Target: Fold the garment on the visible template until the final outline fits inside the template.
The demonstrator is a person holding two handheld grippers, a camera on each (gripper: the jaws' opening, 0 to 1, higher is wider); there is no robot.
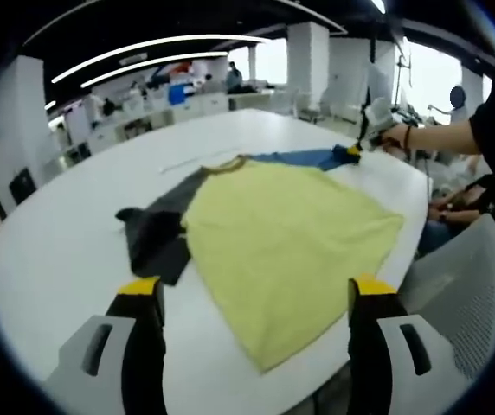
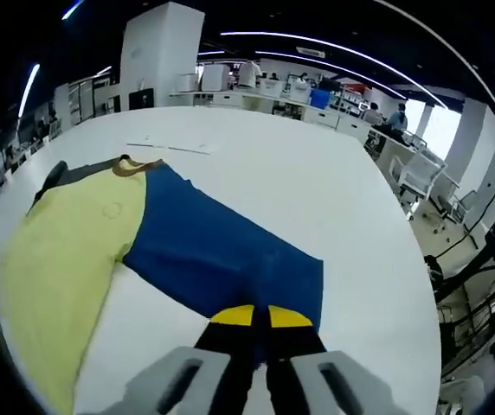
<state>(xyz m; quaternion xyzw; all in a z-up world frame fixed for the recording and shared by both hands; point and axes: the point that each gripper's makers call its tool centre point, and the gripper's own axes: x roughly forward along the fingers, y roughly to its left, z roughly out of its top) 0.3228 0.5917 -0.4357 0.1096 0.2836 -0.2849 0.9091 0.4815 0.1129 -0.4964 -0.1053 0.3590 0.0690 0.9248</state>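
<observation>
Garment spread on the white tabletop – yellow panel flat, blue part beside it | your right hand-held gripper pinches the blue edge | your left hand-held gripper wide apart, empty | folding barely begun – most remains.

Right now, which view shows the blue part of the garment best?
The right gripper view: the blue part fills its centre, with the right claw shut on its edge. The left gripper view shows only a far blue strip.
</observation>
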